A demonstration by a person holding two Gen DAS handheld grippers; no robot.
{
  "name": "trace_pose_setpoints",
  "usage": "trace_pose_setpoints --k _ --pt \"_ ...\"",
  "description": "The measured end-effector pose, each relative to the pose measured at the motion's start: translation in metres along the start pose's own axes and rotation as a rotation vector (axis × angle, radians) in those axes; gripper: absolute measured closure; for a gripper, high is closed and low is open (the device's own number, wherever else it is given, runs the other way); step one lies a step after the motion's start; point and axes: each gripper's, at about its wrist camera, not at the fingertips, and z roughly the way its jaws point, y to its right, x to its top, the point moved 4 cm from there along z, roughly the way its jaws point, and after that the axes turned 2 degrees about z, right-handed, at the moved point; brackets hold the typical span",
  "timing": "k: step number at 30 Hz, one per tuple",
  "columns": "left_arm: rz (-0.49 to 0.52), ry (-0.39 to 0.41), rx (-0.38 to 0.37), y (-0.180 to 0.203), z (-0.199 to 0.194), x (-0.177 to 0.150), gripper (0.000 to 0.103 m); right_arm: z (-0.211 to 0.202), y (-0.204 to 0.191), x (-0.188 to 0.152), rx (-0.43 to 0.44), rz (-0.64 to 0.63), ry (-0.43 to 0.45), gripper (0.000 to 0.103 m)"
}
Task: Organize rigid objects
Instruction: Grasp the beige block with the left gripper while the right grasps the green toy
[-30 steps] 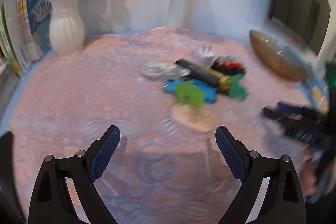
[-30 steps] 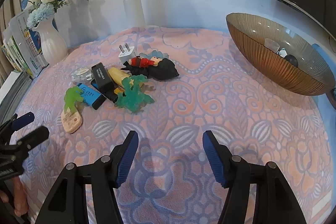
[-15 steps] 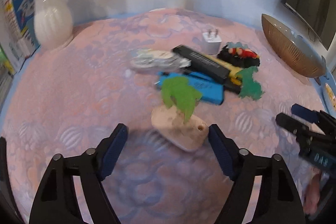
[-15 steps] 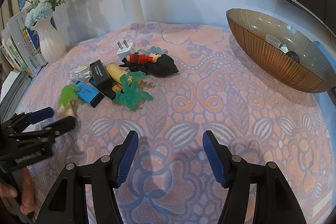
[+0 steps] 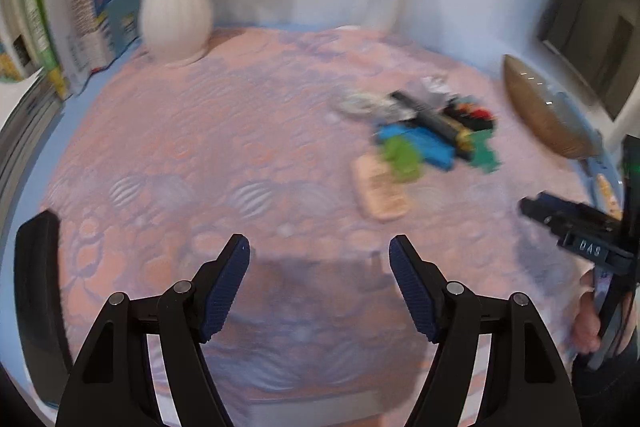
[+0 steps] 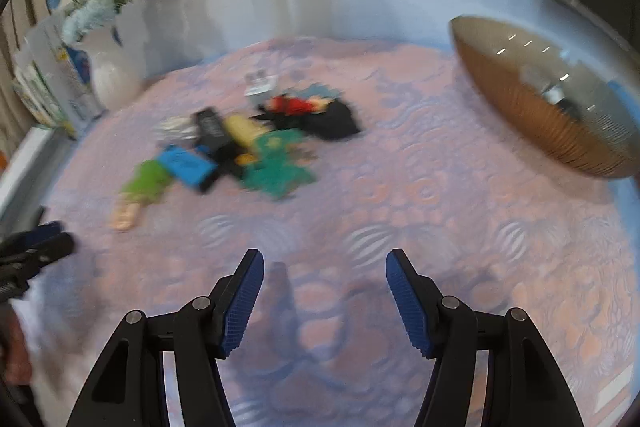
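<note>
Both frames are smeared with motion blur. The left gripper (image 5: pixel 319 291) hangs spread wide and empty above the pink-and-blue patterned tablecloth (image 5: pixel 208 155), and the right gripper (image 6: pixel 324 297) is likewise parted with nothing between its blue pads. The jumble of small rigid objects (image 6: pixel 248 147) lies mid-table, well ahead of both: a bright green toy on a beige base (image 5: pixel 390 173), a blue box (image 6: pixel 188 169), a black bar. A ribbed amber glass bowl (image 6: pixel 532 115) sits far right, a white vase (image 5: pixel 174 11) at the back left.
</note>
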Motion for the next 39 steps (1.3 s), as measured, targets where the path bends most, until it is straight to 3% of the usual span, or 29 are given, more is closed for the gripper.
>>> trace_pose_setpoints --k 2,7,9,12,15,17,19,26,31,34,36,39 --pt "0.012 0.005 -0.008 0.014 0.005 0.007 0.032 -0.009 -0.011 0.008 0.037 0.001 -0.012 0.041" --pt "0.065 0.019 0.006 0.040 0.042 0.021 0.033 -0.008 -0.035 0.035 -0.035 -0.107 0.033 0.042" --pt "0.081 0.003 0.028 0.043 0.057 0.022 0.038 0.006 -0.038 0.042 -0.026 -0.105 0.019 0.052" --pt "0.109 0.008 0.054 0.045 0.065 0.021 0.041 0.031 -0.035 0.045 -0.017 -0.083 -0.010 0.057" --pt "0.145 0.011 0.070 0.049 0.066 0.020 0.049 0.051 -0.030 0.045 -0.033 -0.077 -0.010 0.061" --pt "0.142 0.024 0.058 0.049 0.064 0.021 0.068 0.048 -0.032 0.044 -0.021 -0.101 0.041 0.063" --pt "0.127 0.037 0.032 0.047 0.061 0.021 0.069 0.045 -0.033 0.043 -0.017 -0.109 0.048 0.077" --pt "0.115 0.123 0.016 0.040 0.022 0.003 0.074 0.015 -0.020 0.032 0.011 -0.069 0.094 0.077" --pt "0.110 0.118 0.010 0.034 0.016 -0.013 0.074 -0.021 -0.004 0.007 0.023 -0.025 0.105 0.077" --pt "0.111 0.080 0.029 0.033 0.026 -0.016 0.074 -0.031 -0.004 -0.010 0.069 -0.063 0.074 0.077" --pt "0.120 0.095 0.039 0.035 0.024 -0.015 0.074 -0.028 -0.006 -0.023 0.048 -0.096 0.048 0.077" --pt "0.111 0.054 0.046 0.032 0.030 -0.019 0.060 -0.016 -0.006 -0.041 0.043 -0.098 -0.007 0.072"
